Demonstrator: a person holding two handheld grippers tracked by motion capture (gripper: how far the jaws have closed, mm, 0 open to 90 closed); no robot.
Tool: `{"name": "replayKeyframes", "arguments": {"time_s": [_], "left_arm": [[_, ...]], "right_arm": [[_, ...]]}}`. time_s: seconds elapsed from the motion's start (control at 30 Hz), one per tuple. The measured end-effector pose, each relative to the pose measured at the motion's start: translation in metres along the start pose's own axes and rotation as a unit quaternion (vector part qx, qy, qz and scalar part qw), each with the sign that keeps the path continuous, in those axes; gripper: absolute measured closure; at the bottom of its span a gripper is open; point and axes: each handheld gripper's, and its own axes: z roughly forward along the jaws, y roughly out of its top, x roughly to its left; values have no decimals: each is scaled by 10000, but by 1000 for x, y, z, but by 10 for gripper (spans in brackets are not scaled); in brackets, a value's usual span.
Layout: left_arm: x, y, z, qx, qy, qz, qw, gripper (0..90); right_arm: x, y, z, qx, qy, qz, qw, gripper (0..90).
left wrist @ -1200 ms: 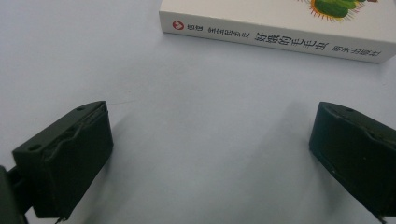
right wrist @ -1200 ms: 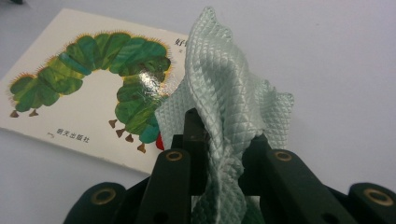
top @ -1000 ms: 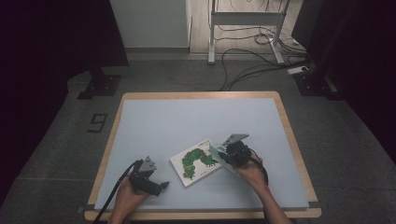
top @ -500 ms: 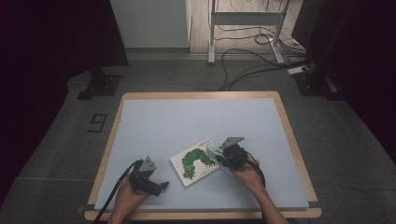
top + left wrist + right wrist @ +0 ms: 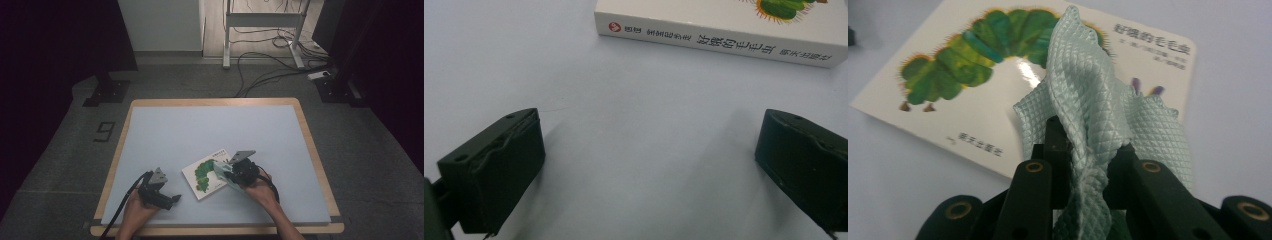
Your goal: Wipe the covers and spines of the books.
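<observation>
A pale green quilted cloth [image 5: 1095,112] is pinched between the right gripper [image 5: 1083,172] jaws, draped over the white caterpillar-cover book [image 5: 998,85].

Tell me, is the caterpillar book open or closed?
Closed. The book lies flat on the table with its caterpillar cover facing up; the left gripper view shows its spine and no pages lifted.

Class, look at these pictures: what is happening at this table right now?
A person works at a table with a gripper in each hand. The right gripper is shut on a pale green cloth, held over the cover of a caterpillar picture book lying flat, seemingly to wipe it. The left gripper rests open near the book's spine, holding nothing.
</observation>
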Motion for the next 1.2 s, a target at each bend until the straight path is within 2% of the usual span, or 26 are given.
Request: {"name": "replayKeyframes", "arguments": {"time_s": [0.37,0.67,0.83,1.2], "left_arm": [[0,0,0,1,-2,1,10000,0],[0,0,0,1,-1,-1,10000,0],[0,0,0,4,2,1,10000,0],[0,0,0,4,3,4,10000,0]], "right_arm": [[24,6,7,-54,401,-127,9991,764],[43,14,13,-33,591,-342,9977,763],[52,17,15,-5,675,-377,9970,762],[75,25,21,44,948,-662,9933,759]]}}
